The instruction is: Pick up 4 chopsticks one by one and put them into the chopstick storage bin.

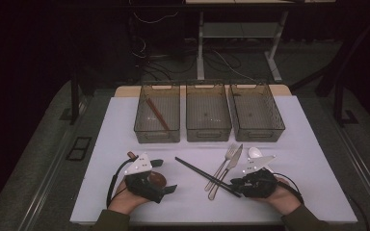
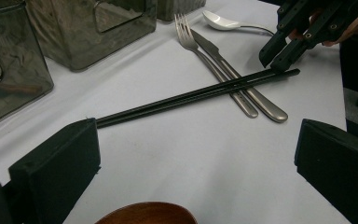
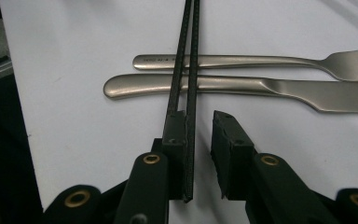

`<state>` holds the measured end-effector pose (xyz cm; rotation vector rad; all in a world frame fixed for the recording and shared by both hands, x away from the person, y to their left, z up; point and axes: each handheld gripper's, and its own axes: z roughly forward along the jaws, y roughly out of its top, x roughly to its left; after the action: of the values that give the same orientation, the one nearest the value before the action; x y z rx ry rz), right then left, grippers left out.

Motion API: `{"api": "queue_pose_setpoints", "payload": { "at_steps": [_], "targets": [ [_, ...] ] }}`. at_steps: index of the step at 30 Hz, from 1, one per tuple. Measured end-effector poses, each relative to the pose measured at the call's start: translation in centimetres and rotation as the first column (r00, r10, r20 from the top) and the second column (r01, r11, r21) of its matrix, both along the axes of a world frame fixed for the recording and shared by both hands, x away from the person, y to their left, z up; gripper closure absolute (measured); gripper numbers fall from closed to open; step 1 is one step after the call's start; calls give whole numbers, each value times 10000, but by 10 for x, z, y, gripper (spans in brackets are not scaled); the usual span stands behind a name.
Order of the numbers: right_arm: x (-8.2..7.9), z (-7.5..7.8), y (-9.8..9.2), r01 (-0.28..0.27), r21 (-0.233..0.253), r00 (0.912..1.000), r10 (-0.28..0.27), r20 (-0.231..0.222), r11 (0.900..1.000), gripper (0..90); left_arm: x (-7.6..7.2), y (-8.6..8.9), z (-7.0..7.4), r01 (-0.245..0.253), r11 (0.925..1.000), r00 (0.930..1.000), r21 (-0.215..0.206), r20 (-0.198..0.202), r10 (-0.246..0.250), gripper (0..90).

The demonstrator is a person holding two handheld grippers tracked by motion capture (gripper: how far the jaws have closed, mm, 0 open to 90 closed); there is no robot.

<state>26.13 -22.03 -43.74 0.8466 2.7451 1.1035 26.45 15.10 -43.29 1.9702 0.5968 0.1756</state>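
High view: a white rectangular table [image 1: 125, 125] carries three smoky plastic bins [image 1: 208, 111] along its far edge, dark floor all round. Near the front edge, the right gripper [image 3: 199, 126], jaws slightly apart, straddles the pair of black chopsticks [image 3: 188, 56] crossing a steel fork [image 3: 242, 60] and knife [image 3: 261, 87]. Bare tabletop separates it from the wide-open left gripper [image 2: 196, 154].

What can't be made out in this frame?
- Wooden spoon: left gripper view, cut off by the bottom edge; high view, mostly under the left gripper.
- Chopsticks: right gripper view, far ends cut off by the top edge.
- Knife and fork: tips past the right edge.
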Motion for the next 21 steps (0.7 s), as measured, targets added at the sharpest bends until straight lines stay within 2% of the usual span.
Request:
{"api": "queue_pose_setpoints", "payload": {
  "at_steps": [16,21],
  "targets": [
    [5,-6,7,-18,-297,10000,17,-35,9996,756,0,0,0,28,10000,10000,36,18,-28,0],
    [4,-6,7,-47,-405,10000,50,78,9992,779,0,0,0,41,10000,10000,31,32,-41,0]
  ]
}}
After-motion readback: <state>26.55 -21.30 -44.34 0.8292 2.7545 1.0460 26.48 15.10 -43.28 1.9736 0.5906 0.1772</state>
